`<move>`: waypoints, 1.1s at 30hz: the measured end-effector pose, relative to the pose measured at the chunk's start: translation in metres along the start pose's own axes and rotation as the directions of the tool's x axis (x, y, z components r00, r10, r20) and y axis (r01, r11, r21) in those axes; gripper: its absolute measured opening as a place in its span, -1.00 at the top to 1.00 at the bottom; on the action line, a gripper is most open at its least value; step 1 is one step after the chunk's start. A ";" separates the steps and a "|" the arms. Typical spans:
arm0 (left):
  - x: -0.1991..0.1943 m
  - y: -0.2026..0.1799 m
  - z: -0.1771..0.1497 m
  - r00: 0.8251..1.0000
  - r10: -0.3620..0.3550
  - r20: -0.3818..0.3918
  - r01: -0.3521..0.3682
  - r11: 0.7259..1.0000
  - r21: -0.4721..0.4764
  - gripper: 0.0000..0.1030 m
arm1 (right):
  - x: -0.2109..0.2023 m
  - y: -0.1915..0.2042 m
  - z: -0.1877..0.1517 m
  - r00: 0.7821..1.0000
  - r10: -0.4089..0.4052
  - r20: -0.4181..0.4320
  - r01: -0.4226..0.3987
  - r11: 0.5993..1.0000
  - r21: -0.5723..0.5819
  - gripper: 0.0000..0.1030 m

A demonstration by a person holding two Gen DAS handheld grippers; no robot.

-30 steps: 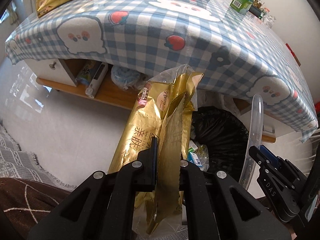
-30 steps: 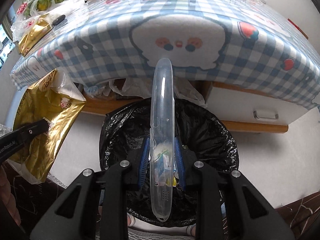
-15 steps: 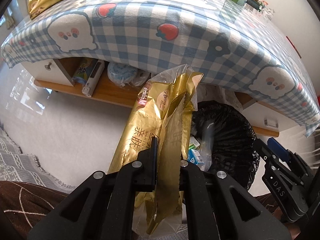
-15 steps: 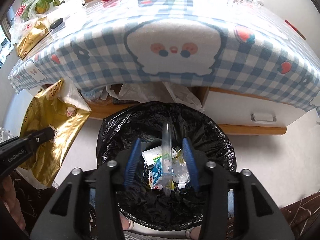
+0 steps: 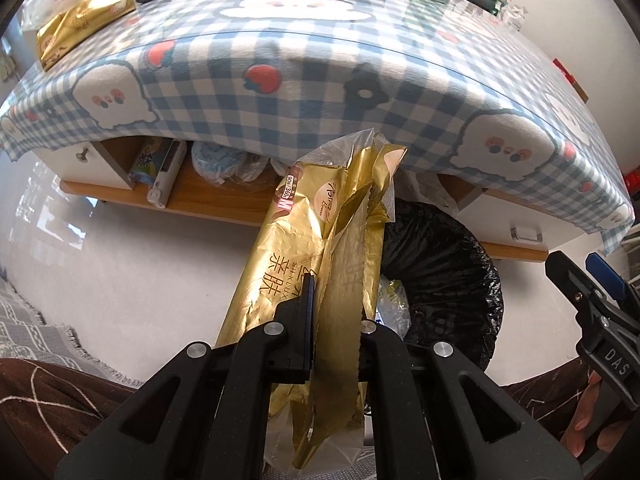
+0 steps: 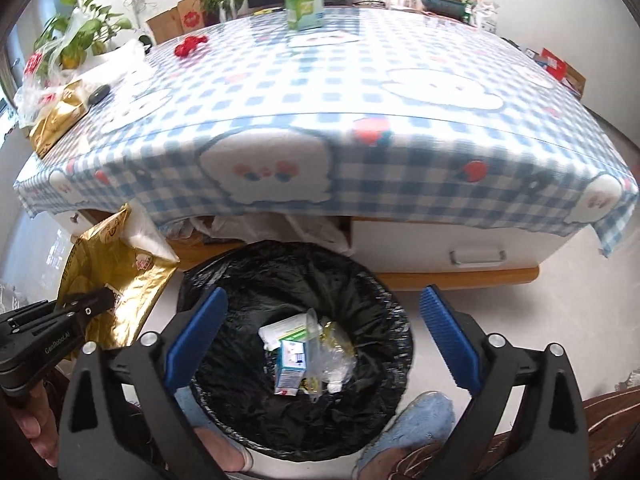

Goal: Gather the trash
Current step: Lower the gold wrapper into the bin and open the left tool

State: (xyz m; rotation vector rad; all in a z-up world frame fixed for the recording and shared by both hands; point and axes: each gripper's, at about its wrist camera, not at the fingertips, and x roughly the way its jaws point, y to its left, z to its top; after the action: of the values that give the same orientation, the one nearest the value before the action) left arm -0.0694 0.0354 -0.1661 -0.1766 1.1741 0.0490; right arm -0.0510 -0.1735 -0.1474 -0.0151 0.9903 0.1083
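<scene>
My left gripper [image 5: 336, 300] is shut on a long gold foil wrapper [image 5: 304, 248], which hangs just left of the bin lined with a black bag [image 5: 440, 272]. In the right wrist view the same gold wrapper [image 6: 112, 264] and left gripper [image 6: 100, 300] sit at the lower left. My right gripper [image 6: 324, 320] hovers over the bin [image 6: 280, 268], its jaws opening wide with nothing between the blue pads [image 6: 200, 332]. A clear plastic piece [image 6: 312, 332] lies inside the bin among a small carton [image 6: 290, 364] and wrappers.
A low table under a blue checked cloth [image 6: 360, 128] stands just behind the bin, with a green carton [image 6: 304, 8], a gold pack [image 6: 56, 120] and a red item [image 6: 190, 44] on it. A person's blue shoes [image 6: 408, 424] flank the bin's near side.
My right gripper opened and let go of the clear plastic piece, which dropped into the bin; the gripper rose. The left gripper with the gold wrapper shifted a little toward the bin.
</scene>
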 end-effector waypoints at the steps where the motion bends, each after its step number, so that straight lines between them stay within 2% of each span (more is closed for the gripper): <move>1: 0.000 -0.004 -0.001 1.000 -0.003 0.001 0.003 1.000 0.003 0.91 | -0.001 -0.005 0.000 1.000 -0.006 0.001 0.006 1.000 0.007 -0.85; 9: 0.008 -0.035 -0.004 1.000 -0.016 -0.005 0.017 0.999 0.046 0.91 | -0.001 -0.046 -0.002 0.997 -0.070 -0.023 0.071 0.996 0.048 -0.85; 18: 0.027 -0.071 -0.003 0.999 -0.029 -0.018 0.030 0.995 0.091 0.91 | 0.009 -0.079 -0.011 0.994 -0.095 -0.047 0.099 0.991 0.094 -0.85; 25: 0.042 -0.093 -0.008 1.000 -0.023 -0.019 0.025 0.990 0.137 0.91 | 0.018 -0.091 -0.016 0.992 -0.108 -0.070 0.115 0.987 0.116 -0.85; 33: 0.044 -0.101 -0.011 1.000 -0.027 -0.009 0.028 0.987 0.156 0.88 | 0.017 -0.088 -0.017 0.991 -0.125 -0.054 0.129 0.987 0.097 -0.85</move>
State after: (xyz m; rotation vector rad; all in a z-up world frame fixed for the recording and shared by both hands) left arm -0.0491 -0.0679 -0.1993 -0.0541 1.1770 -0.0678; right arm -0.0475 -0.2609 -0.1739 0.0111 1.0387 -0.0590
